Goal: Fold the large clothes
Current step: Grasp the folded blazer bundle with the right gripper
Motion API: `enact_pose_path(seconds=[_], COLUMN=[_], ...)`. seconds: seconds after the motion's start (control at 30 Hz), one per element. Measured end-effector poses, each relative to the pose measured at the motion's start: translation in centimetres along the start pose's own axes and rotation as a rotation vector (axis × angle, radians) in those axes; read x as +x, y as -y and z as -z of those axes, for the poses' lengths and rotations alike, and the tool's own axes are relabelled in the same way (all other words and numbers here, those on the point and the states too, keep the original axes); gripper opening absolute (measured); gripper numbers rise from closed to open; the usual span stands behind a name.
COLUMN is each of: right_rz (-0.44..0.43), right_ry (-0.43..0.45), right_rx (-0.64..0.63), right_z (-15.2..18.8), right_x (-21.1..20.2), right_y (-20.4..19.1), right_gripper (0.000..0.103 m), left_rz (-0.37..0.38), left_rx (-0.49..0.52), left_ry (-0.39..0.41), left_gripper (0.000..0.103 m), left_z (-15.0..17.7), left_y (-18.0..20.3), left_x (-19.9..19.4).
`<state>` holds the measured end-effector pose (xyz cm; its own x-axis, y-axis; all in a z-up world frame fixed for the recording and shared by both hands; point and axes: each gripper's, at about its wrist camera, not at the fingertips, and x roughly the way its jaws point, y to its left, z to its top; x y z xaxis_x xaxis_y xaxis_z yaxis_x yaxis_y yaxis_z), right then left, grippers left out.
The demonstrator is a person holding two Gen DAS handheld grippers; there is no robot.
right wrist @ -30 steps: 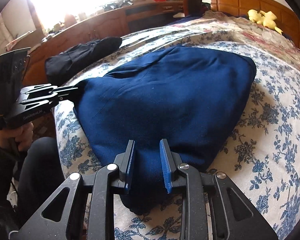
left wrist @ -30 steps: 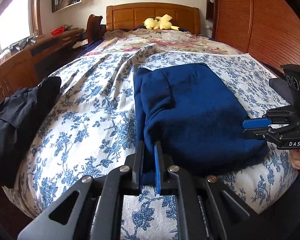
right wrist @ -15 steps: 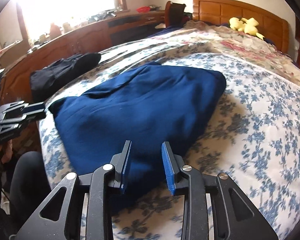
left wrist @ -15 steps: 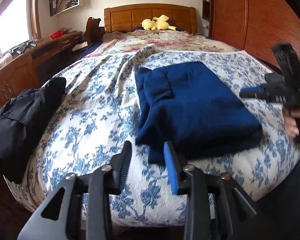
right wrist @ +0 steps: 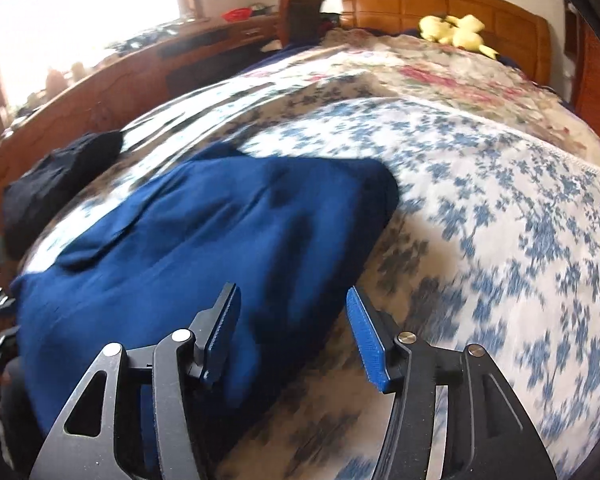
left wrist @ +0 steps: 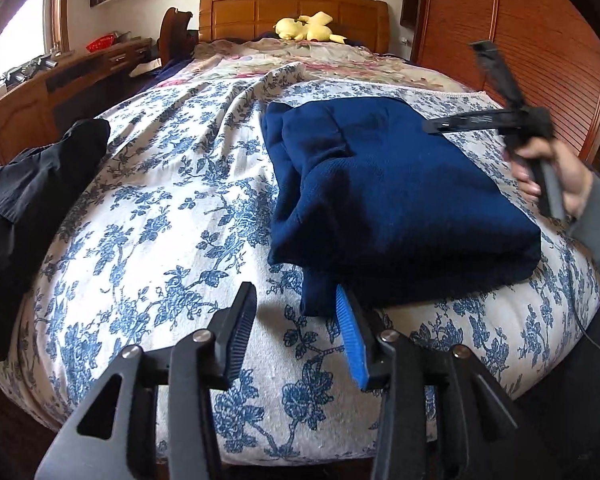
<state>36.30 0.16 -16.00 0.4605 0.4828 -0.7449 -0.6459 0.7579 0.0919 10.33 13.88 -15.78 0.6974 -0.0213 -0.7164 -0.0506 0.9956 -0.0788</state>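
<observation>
A folded dark blue garment lies on the blue-flowered bedspread near the foot of the bed. My left gripper is open and empty, just in front of the garment's near left corner. My right gripper is open and empty, above the garment's near right edge. The right gripper also shows in the left wrist view, held up over the garment's right side.
A black garment lies at the bed's left edge. A yellow plush toy sits by the wooden headboard. A wooden desk runs along the left, a wooden wardrobe on the right.
Both grippers let go of the blue garment's near corners, opened and drew back. The right gripper lifted up and swung over the garment; its view is blurred by motion.
</observation>
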Motion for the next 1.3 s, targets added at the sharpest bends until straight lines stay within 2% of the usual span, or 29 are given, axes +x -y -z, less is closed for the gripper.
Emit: enact_pose_path(seconds=[0.07,0.2,0.37,0.4,0.43,0.47,0.53,0.6,0.63,0.9,1.07,1.17,1.27,1.3], right_rz=[0.022,0.050,-0.032,-0.060,-0.119,-0.125,-0.139,-0.132,-0.131,-0.115,-0.079,-0.073,-0.070,-0.063], right_ry=[-0.015,-0.034,-0.056,-0.054,-0.045,-0.034,-0.020,0.002,0.017,0.067,0.037,0.016,0.001,-0.008], right_rx=[0.021,0.094,0.141,0.149,0.151,0.140,0.111,0.109,0.108,0.109,0.110,0.123,0.143,0.149], right_z=[-0.9,-1.6,-2.6,-2.5,-2.3,-2.1,-2.1,-2.2,-2.1,-1.2,-1.0,-1.1,-1.0,-0.9], right_x=[1.7,4.6,6.4,6.5,6.4,6.2,5.5,4.2,3.3,-1.1,0.3,1.4,2.3,2.7], right_y=[0.8,2.5,3.8,3.9,3.8,3.6,3.1,3.0,3.0,3.3,3.6,4.1,4.7,4.9], right_gripper=[0.061,0.080,0.082,0.073,0.055,0.051,0.025,0.012,0.010,0.008,0.009,0.012,0.021,0.028], left_rz=[0.000,-0.004,-0.009,-0.011,-0.013,-0.014,-0.014,-0.014,-0.014,0.011,0.017,0.013,0.012,0.010], left_rx=[0.001,0.000,-0.010,-0.008,-0.005,-0.004,-0.007,-0.009,-0.011,-0.025,-0.022,-0.020,-0.025,-0.024], left_ry=[-0.003,-0.002,-0.004,-0.003,-0.002,-0.002,-0.003,0.000,0.003,0.018,0.006,0.000,-0.005,-0.007], left_gripper=[0.040,0.040,0.040,0.040,0.040,0.040,0.040,0.040,0.040,0.040,0.040,0.040,0.040,0.040], left_z=[0.0,0.0,-0.1,-0.1,-0.1,-0.1,-0.2,-0.2,-0.3,-0.6,-0.7,-0.8,-1.0,-1.0], left_y=[0.0,0.1,0.1,0.1,0.1,0.2,0.1,0.1,0.1,0.1,0.4,0.6,0.6,0.7], left_x=[0.1,0.0,0.3,0.2,0.2,0.1,0.1,0.1,0.1,-0.2,0.3,0.7,1.1,1.2])
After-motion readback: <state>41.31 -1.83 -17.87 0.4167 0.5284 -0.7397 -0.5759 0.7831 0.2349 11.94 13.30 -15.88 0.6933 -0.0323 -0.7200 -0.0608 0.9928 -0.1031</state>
